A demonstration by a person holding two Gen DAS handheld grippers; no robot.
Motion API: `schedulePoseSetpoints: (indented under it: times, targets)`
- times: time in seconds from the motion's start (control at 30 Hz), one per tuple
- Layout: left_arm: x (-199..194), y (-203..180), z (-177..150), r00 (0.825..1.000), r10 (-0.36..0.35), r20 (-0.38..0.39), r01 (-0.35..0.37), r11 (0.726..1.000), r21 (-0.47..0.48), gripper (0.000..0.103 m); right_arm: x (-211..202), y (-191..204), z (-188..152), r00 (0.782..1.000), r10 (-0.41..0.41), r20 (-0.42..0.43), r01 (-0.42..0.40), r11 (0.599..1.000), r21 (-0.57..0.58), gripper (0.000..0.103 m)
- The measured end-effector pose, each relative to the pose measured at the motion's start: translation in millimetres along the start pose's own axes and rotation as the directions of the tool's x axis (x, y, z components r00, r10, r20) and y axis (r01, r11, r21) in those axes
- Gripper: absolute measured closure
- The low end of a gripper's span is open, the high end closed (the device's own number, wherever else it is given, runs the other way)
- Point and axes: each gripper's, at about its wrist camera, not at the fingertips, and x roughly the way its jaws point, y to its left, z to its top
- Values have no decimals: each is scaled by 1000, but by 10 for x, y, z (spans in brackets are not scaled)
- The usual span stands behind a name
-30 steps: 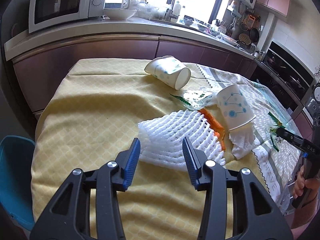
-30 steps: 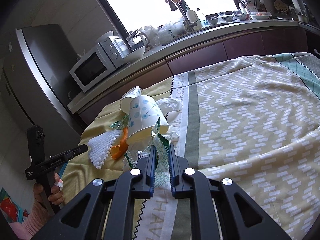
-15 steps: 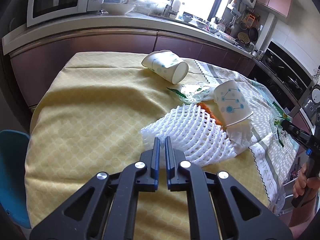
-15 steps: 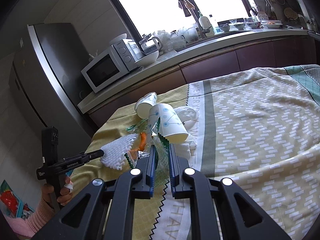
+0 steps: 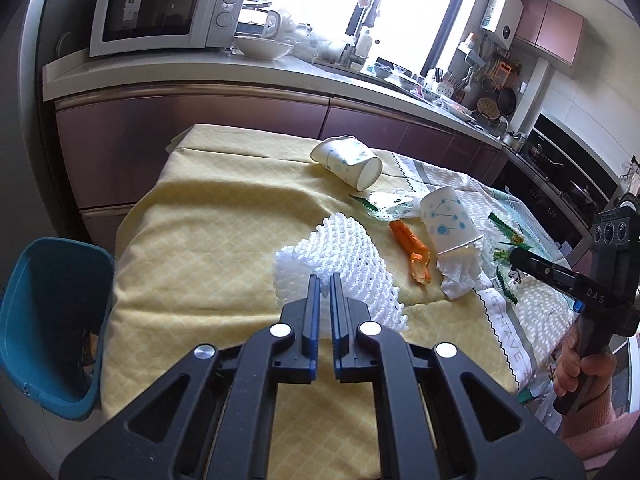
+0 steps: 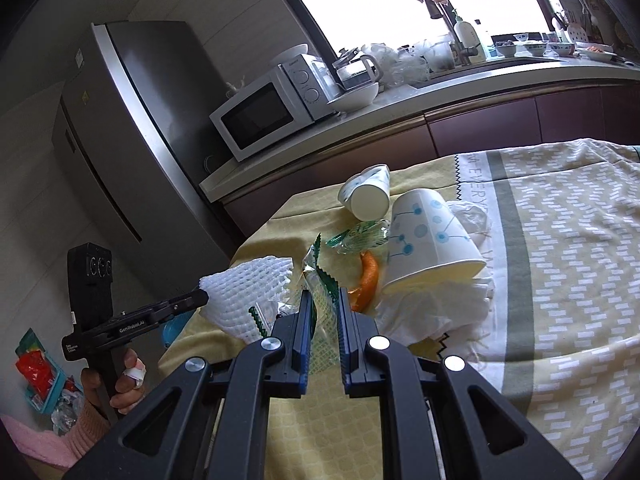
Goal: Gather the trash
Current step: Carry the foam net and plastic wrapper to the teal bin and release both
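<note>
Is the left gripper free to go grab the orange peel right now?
Probably not. The left gripper is shut on the white foam net, so it would have to drop that first. The orange peel itself lies uncovered on the tablecloth, just past the net.

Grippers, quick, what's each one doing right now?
Left gripper: closed on the white foam net.
Right gripper: closed on a clear green-edged wrapper.

Right gripper (image 5: 516,258) arm: white letters "DAS" are showing in the left wrist view.
Left gripper (image 6: 202,299) arm: "GenRobot.AI" is reading along its side in the right wrist view.
Tablecloth (image 5: 510,350) near edge: "HAVE" is showing.
Tablecloth far edge: "M EVERY" is running down the white band.
</note>
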Motion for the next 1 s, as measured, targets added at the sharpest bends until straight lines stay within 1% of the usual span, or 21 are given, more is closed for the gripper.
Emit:
schedulePoseSetpoints:
  times: [0.17, 0.4, 0.57, 0.8, 1.0]
  targets:
    - [-269, 205, -74, 999, 20, 28, -19, 999, -40, 98, 198, 233, -5, 998, 49, -37, -51, 998, -34, 92]
    - [-631, 517, -190, 994, 80, 71, -73, 992, -101, 98, 487, 549, 15, 990, 111, -88, -119, 989, -90, 92]
    - [-892, 768, -275, 987, 130, 94, -115, 982, -151, 98, 698, 778, 16, 981, 148, -127, -164, 979, -122, 92]
    - [-1234, 1109, -362, 970, 205, 131, -172, 960, -223, 98, 1002, 1130, 67, 964, 191, -183, -223, 959, -176, 92]
    - [-1485, 1423, -434, 948, 285, 145, -236, 930, -281, 98, 1291, 1436, 100, 944, 228, -237, -279, 937, -209, 92]
